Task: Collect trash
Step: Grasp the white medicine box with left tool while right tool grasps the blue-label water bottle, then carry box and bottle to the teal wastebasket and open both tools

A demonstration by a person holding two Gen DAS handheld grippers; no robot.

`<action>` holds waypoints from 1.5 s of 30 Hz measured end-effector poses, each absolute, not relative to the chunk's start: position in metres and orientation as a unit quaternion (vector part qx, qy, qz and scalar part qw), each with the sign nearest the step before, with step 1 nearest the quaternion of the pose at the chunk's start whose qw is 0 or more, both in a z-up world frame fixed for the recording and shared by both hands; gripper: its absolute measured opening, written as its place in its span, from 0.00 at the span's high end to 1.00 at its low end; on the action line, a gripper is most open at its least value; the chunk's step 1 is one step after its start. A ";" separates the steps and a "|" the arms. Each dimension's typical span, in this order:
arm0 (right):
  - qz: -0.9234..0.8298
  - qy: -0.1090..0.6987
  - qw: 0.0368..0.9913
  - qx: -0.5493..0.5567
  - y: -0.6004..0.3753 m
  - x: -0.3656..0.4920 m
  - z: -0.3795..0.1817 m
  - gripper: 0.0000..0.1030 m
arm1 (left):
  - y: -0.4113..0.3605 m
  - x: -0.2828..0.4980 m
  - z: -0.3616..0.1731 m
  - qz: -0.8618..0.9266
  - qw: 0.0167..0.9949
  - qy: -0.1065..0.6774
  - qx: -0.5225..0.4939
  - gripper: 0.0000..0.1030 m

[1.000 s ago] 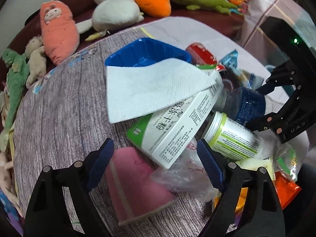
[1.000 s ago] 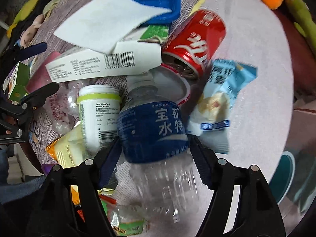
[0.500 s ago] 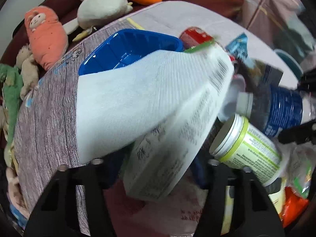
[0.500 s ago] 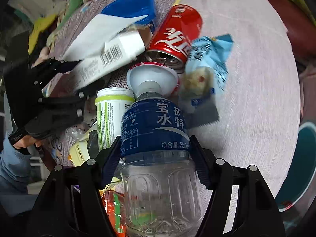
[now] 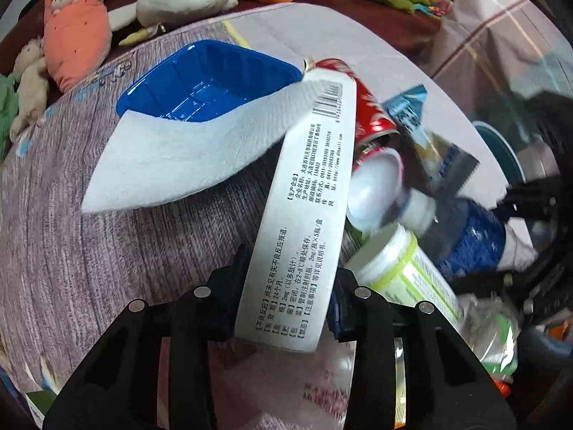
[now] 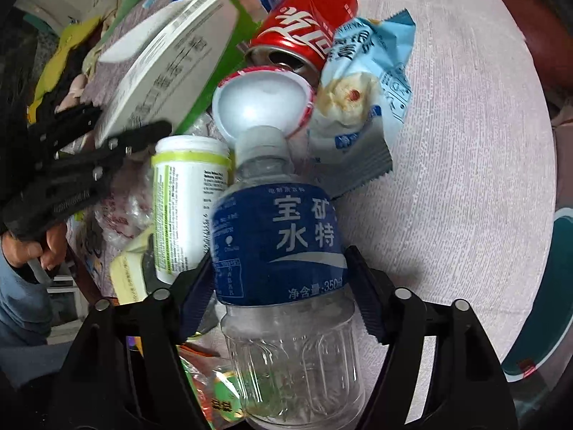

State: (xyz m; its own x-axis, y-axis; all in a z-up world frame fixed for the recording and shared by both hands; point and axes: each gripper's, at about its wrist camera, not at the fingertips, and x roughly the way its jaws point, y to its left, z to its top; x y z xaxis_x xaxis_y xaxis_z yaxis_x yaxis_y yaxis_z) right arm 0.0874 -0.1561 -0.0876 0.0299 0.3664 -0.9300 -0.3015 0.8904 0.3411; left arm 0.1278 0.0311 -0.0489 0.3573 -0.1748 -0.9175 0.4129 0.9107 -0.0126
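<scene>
My left gripper point(image 5: 286, 290) is shut on a white and green carton box point(image 5: 304, 208) and holds it tilted above the table; the box and gripper also show in the right wrist view point(image 6: 168, 53). My right gripper point(image 6: 279, 286) is shut on a clear plastic bottle with a blue label point(image 6: 275, 243), seen too in the left wrist view point(image 5: 469, 236). A white paper towel point(image 5: 186, 157) drapes over a blue tray point(image 5: 204, 86). A red can point(image 6: 304, 25), a white cup point(image 6: 265, 100), a light-blue snack wrapper point(image 6: 361, 107) and a white jar with a green band point(image 6: 186, 200) lie in the pile.
A pink object point(image 5: 286, 390) and crumpled clear plastic point(image 6: 121, 211) lie under the left gripper. Colourful wrappers point(image 6: 215, 387) sit at the near edge. Plush toys point(image 5: 75, 25) line the far side. A teal bin point(image 6: 548, 297) stands beyond the table's right edge.
My left gripper closed on the carton box and lifted it, and the paper towel slid off it. My right gripper raised the bottle slightly out of the pile.
</scene>
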 end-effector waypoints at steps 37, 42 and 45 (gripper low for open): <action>-0.009 0.438 0.850 0.293 -0.510 -0.054 -0.023 0.34 | -0.254 0.067 -0.021 -0.371 0.751 0.517 0.176 0.69; -0.048 0.448 0.837 0.311 -0.553 -0.071 -0.053 0.34 | -0.324 0.073 -0.063 -0.391 0.709 0.549 0.205 0.69; -0.059 0.458 0.826 0.323 -0.566 -0.070 -0.074 0.34 | -0.352 0.079 -0.086 -0.393 0.691 0.565 0.222 0.68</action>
